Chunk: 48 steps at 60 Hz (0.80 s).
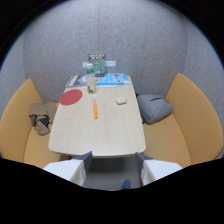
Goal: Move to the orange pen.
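An orange pen point(95, 108) lies lengthwise on the pale wooden table point(100, 132), a little past its middle. My gripper point(112, 162) hovers off the table's near edge, well short of the pen. Its two fingers point(86, 159) stand wide apart with nothing between them, so it is open.
A red round disc point(70, 97) lies left of the pen, and a small white object point(121, 100) right of it. A glass point(91, 84), magazines point(113, 79) and a card stand point(97, 64) crowd the far end. Orange benches flank the table, with a grey cushion point(153, 107) right and a bag point(40, 119) left.
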### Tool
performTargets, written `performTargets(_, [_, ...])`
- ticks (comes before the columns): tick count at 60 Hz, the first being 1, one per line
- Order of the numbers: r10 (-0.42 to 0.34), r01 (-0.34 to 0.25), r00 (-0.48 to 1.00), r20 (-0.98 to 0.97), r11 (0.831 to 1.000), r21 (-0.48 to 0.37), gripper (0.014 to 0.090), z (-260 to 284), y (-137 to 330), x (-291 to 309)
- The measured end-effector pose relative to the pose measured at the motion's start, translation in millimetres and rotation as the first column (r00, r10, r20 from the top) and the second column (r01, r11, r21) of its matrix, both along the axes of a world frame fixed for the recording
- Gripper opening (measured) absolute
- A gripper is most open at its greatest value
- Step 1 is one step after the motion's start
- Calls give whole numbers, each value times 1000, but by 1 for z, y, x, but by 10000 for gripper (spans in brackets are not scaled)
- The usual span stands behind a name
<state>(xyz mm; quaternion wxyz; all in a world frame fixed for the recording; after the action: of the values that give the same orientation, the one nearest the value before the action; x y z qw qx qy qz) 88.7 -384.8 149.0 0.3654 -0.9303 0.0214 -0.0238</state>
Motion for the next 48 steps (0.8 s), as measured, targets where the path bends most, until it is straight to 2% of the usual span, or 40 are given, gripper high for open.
performTargets(14, [-5, 5, 1000, -10, 1000, 10, 874, 0, 12, -13])
performTargets(29, [24, -23, 1000, -21, 999, 26, 874, -11, 36, -38])
performTargets(48, [80, -80, 997, -17, 997, 21, 872, -43, 108, -64])
